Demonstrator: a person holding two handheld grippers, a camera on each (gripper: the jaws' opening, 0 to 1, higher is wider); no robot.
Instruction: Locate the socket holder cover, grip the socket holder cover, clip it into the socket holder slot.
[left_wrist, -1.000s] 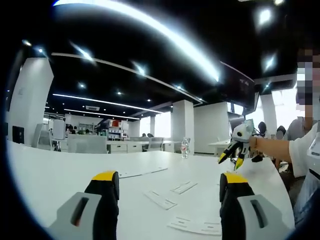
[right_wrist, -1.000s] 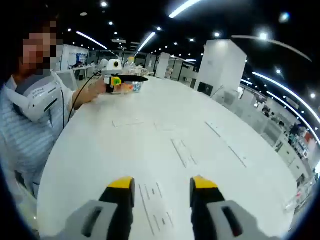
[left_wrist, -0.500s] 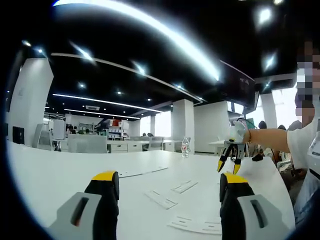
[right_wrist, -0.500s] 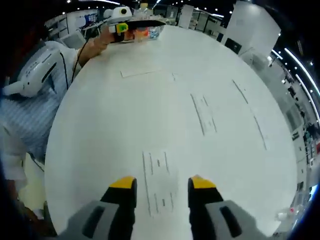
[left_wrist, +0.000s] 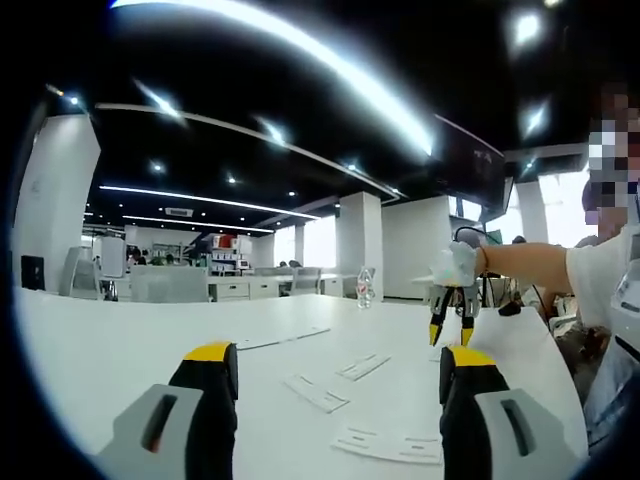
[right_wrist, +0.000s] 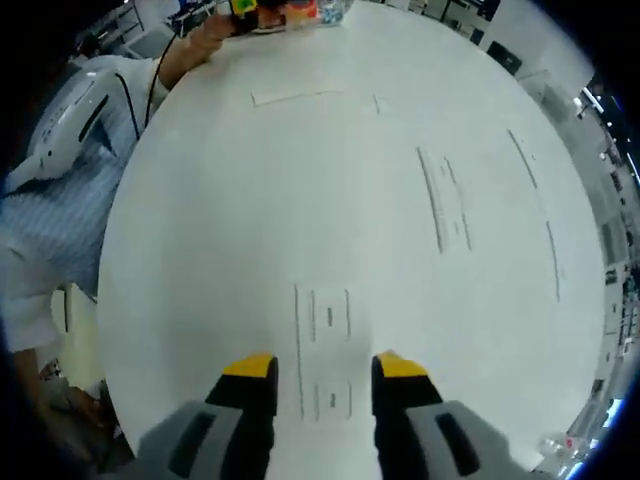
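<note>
Socket holder cover (right_wrist: 327, 350): flat white strip on white counter (right_wrist: 250, 200), near its edge, just ahead of right hand-held gripper (right_wrist: 325, 368), jaws apart, empty. Likely light, stiff, thin; best pinched across long edges. Left hand-held gripper (left_wrist: 338, 362) open, empty.

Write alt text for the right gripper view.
The right tool, open and empty, hangs over a white cover lying flat on a white table. Two more white strips lie farther off.

The white socket holder cover (right_wrist: 327, 352) lay flat on the white table, long side running away.
</note>
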